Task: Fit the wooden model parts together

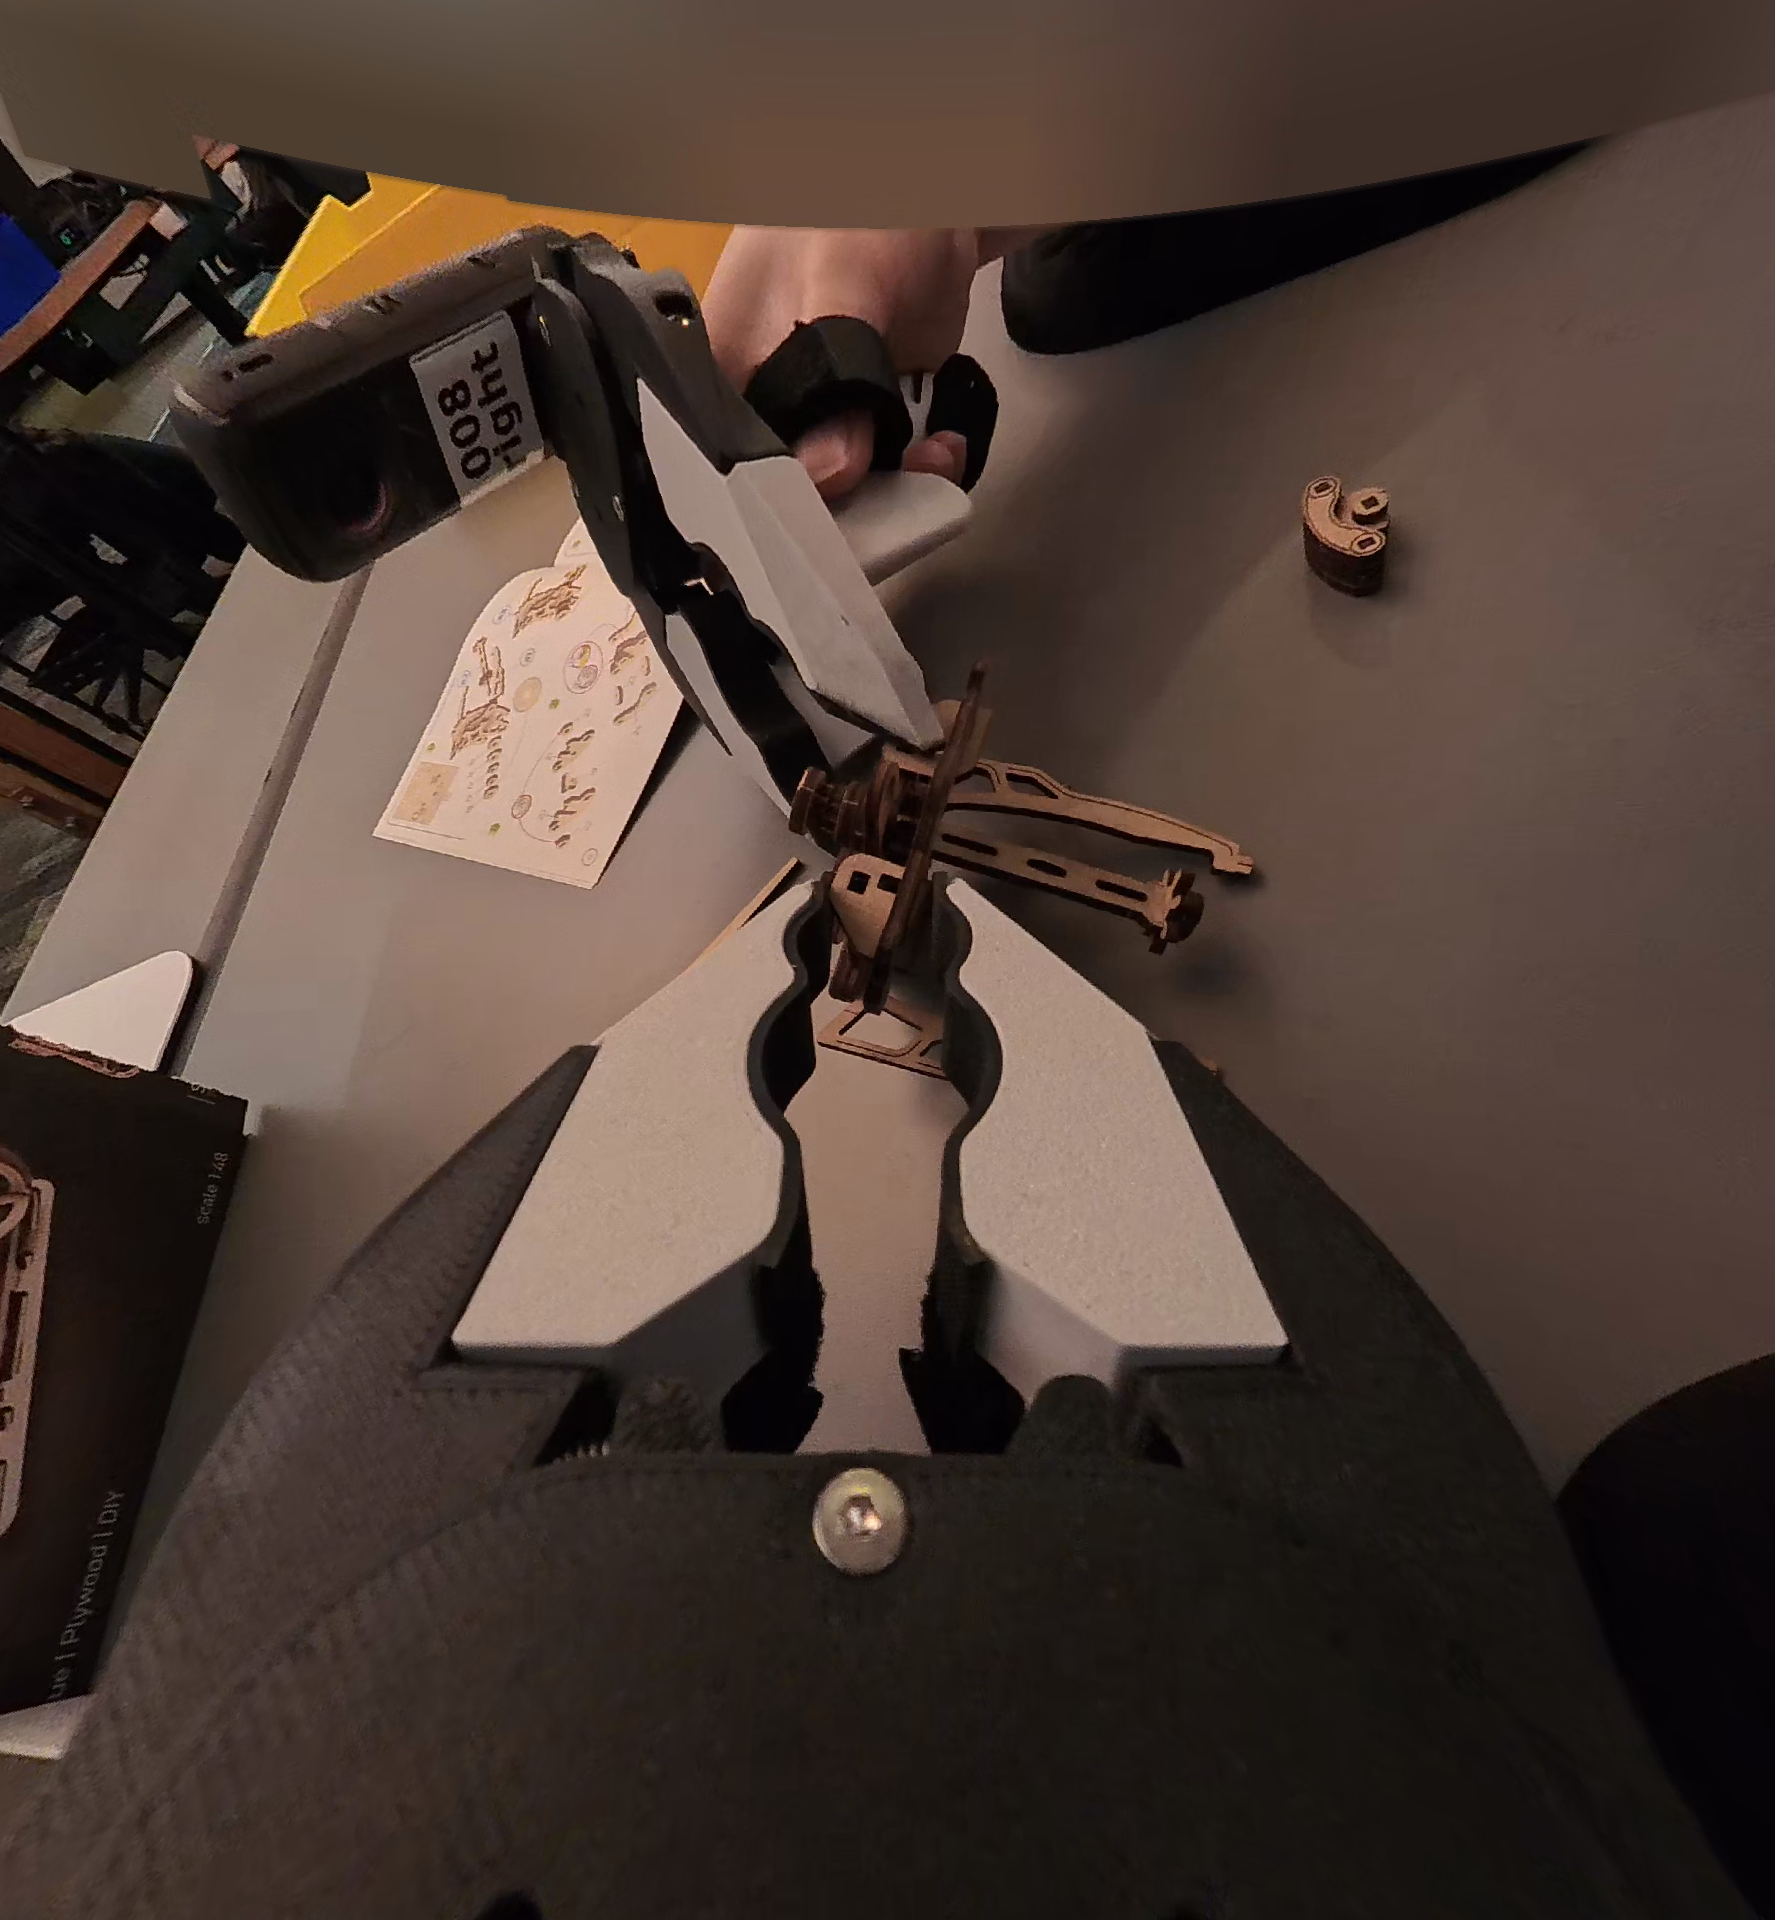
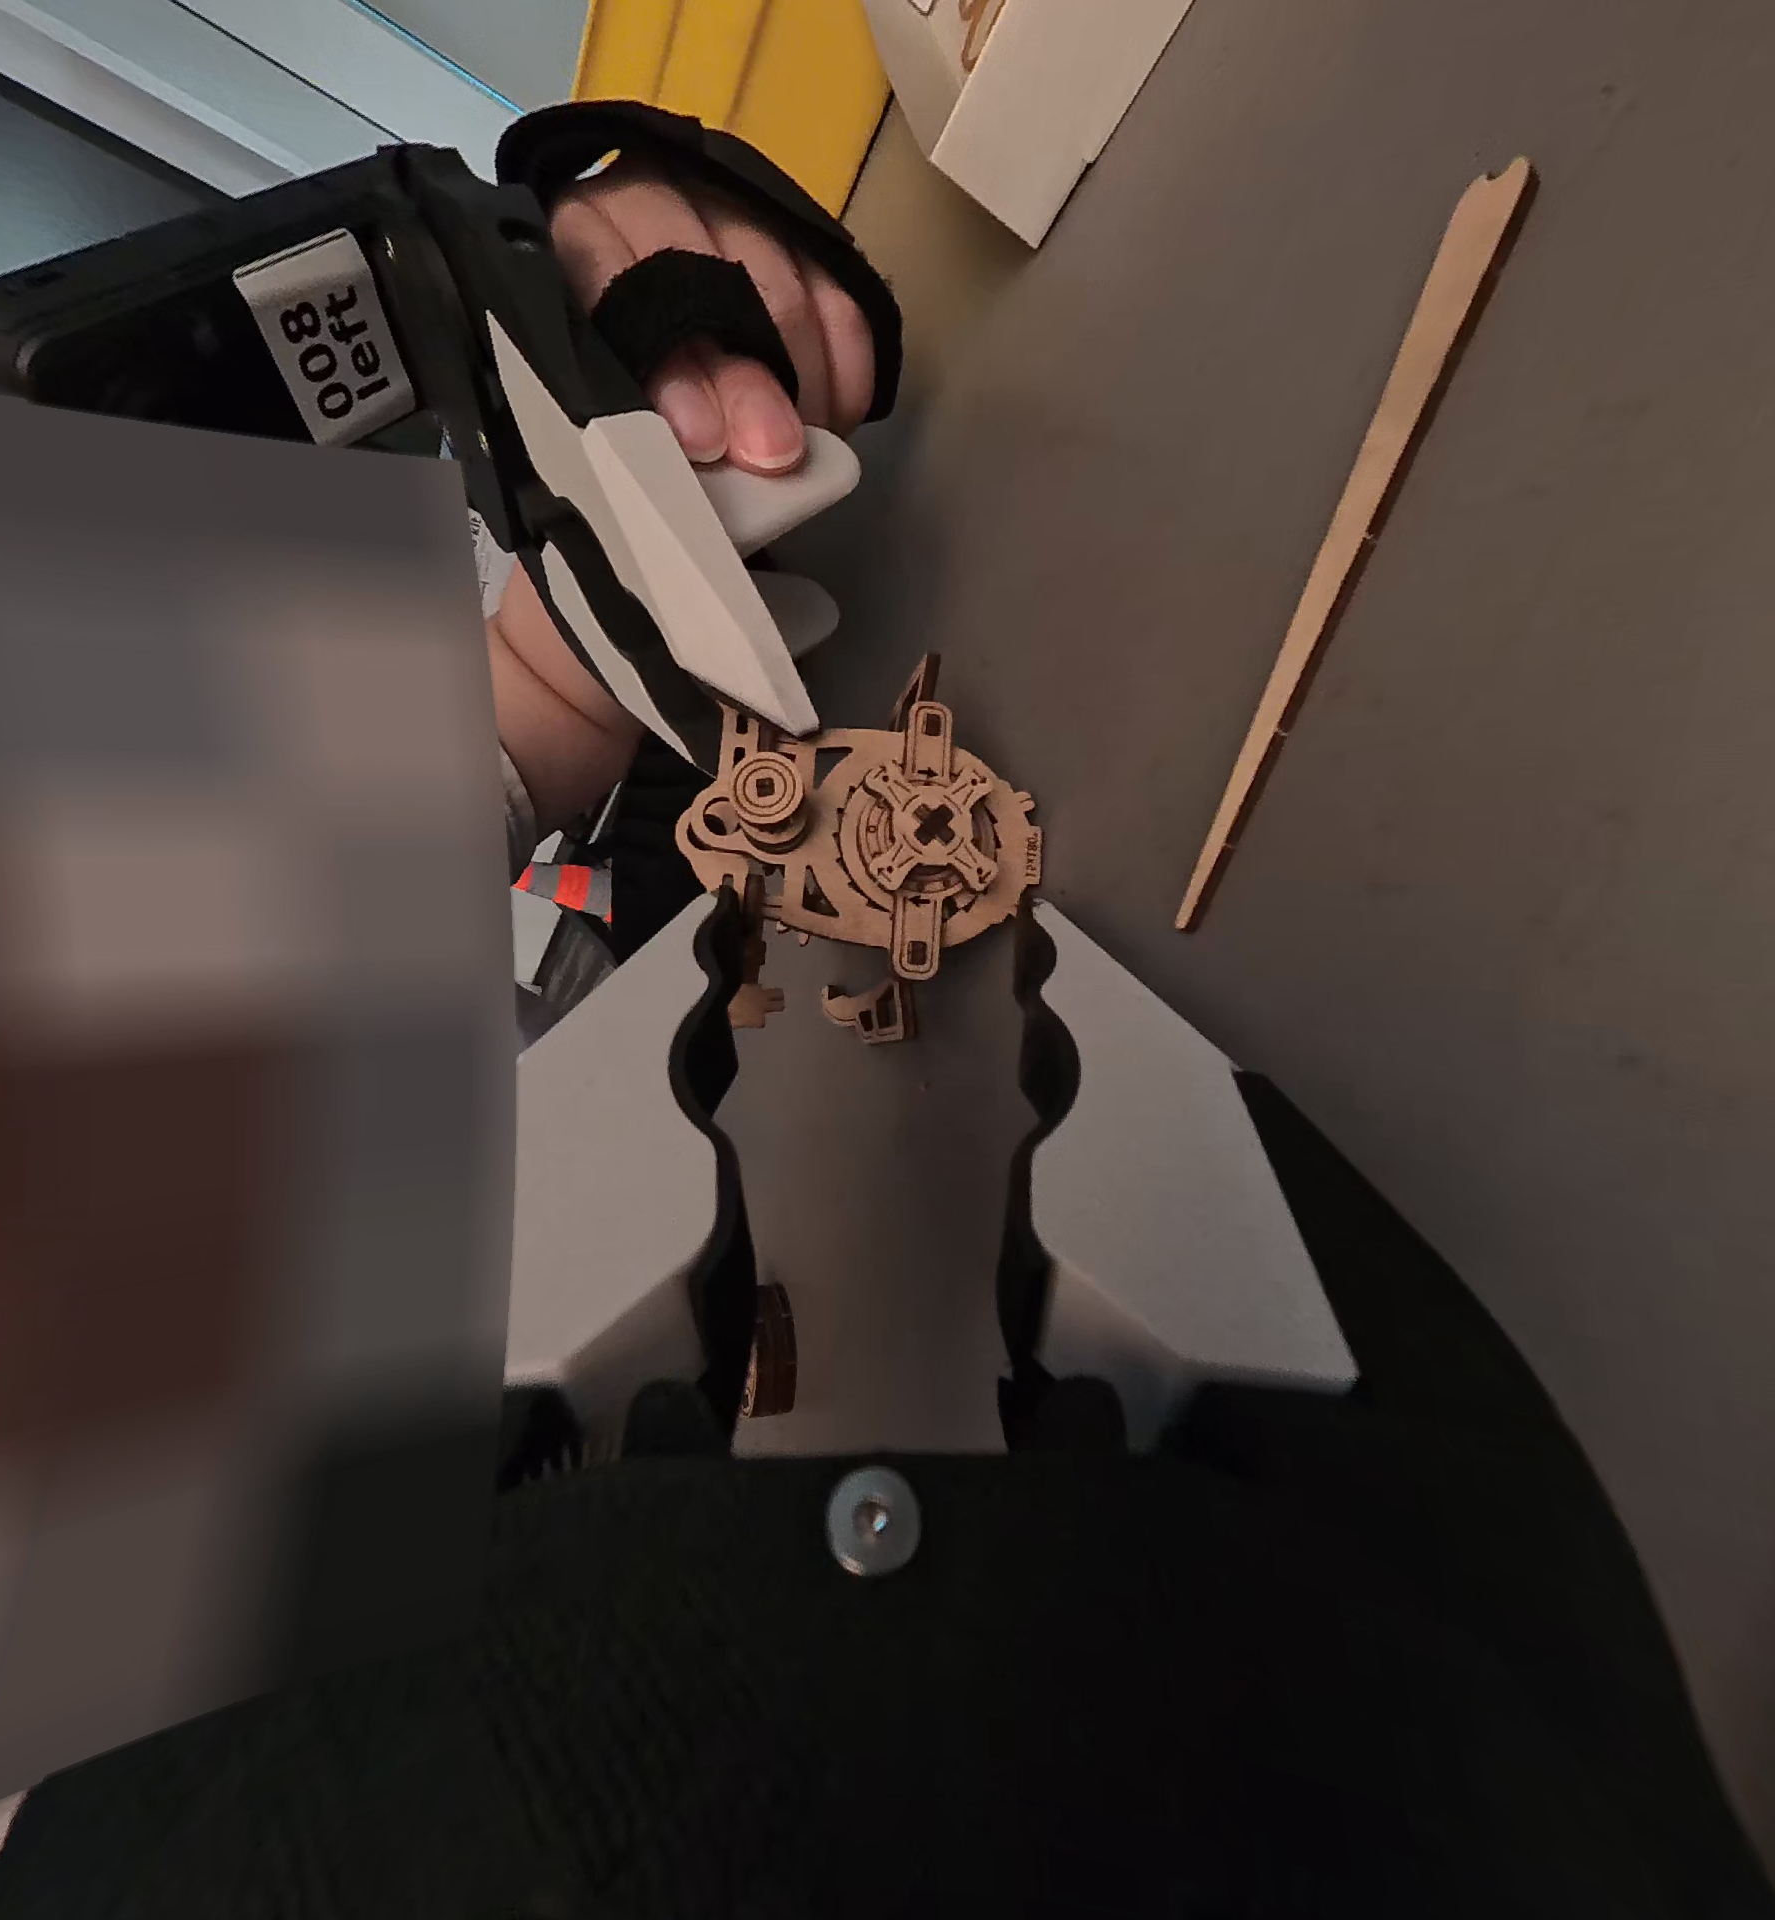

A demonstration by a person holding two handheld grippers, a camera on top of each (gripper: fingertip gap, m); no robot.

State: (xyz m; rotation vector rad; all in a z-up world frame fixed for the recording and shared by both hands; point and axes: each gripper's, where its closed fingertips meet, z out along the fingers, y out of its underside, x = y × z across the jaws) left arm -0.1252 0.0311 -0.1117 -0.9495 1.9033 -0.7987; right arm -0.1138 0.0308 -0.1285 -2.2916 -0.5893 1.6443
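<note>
A half-built wooden model [image 2: 862, 831] with a toothed wheel and a cross-shaped hub is held above the grey table between both grippers. In the left wrist view the model [image 1: 1059, 821] shows edge-on, with two long slotted arms reaching right. My left gripper [image 1: 883, 904] is shut on its lower end; in the right wrist view it [image 2: 758, 738] comes in from the upper left and pinches the model's top-left corner. My right gripper [image 2: 872, 914] grips the model across its width, and it [image 1: 862, 758] enters the left wrist view from the upper left.
A small curved wooden part [image 1: 1345, 535] lies far right. A flat wooden piece [image 1: 883, 1039] lies under the model. A long wooden stick [image 2: 1350, 540] lies to the right. An instruction sheet [image 1: 540, 717], a dark kit box [image 1: 52, 1351] and a white box [image 2: 1018, 104] are nearby. Both grippers' tips are close together, under 4 cm apart.
</note>
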